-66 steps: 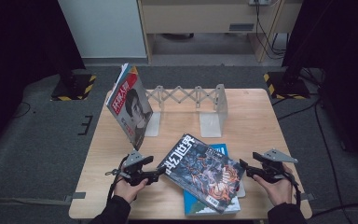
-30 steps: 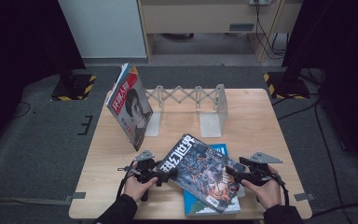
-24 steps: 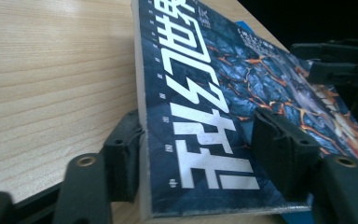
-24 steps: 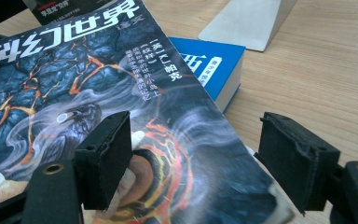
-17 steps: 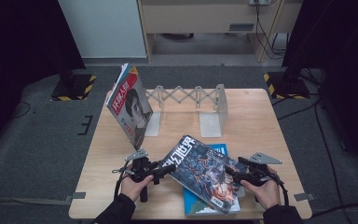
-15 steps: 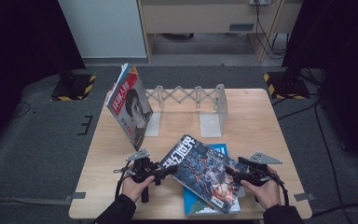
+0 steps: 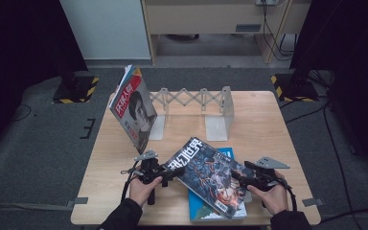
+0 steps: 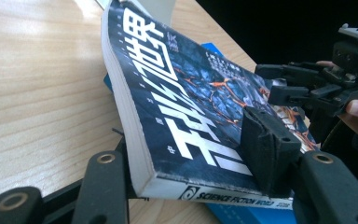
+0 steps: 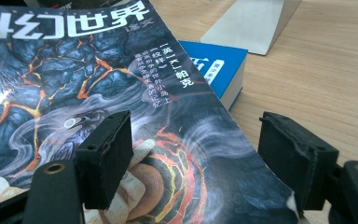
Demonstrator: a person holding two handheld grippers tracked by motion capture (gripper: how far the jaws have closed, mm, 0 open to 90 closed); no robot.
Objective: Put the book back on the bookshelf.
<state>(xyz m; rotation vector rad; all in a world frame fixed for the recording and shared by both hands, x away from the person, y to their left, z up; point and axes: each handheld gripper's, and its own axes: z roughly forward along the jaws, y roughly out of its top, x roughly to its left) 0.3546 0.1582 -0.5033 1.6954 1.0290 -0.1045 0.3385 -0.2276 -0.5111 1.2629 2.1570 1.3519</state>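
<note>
A dark magazine point(image 7: 206, 175) with a lava-pattern cover lies askew on a blue book point(image 7: 211, 214) at the table's front. My left gripper point(image 7: 175, 171) is at its left corner. In the left gripper view that gripper point(image 8: 186, 163) is shut on the magazine point(image 8: 177, 107), one pad point(image 8: 270, 149) on the cover and the other jaw beneath, the edge raised off the table. My right gripper point(image 7: 235, 176) is at the magazine's right edge. In its own view the right gripper point(image 9: 205, 158) stands open, straddling that edge of the magazine point(image 9: 98, 79), with the blue book point(image 9: 219, 65) behind.
A second magazine point(image 7: 134, 112) with a portrait cover stands tilted against the left end of a grey expandable rack point(image 7: 191, 98) at the table's back. A grey bookend plate point(image 9: 251, 23) stands beyond the blue book. Bare wood point(image 7: 278, 129) lies to the right.
Both hands moved inward from the table's sides to the magazine. The left gripper has closed on its left corner and the right one has reached its right edge.
</note>
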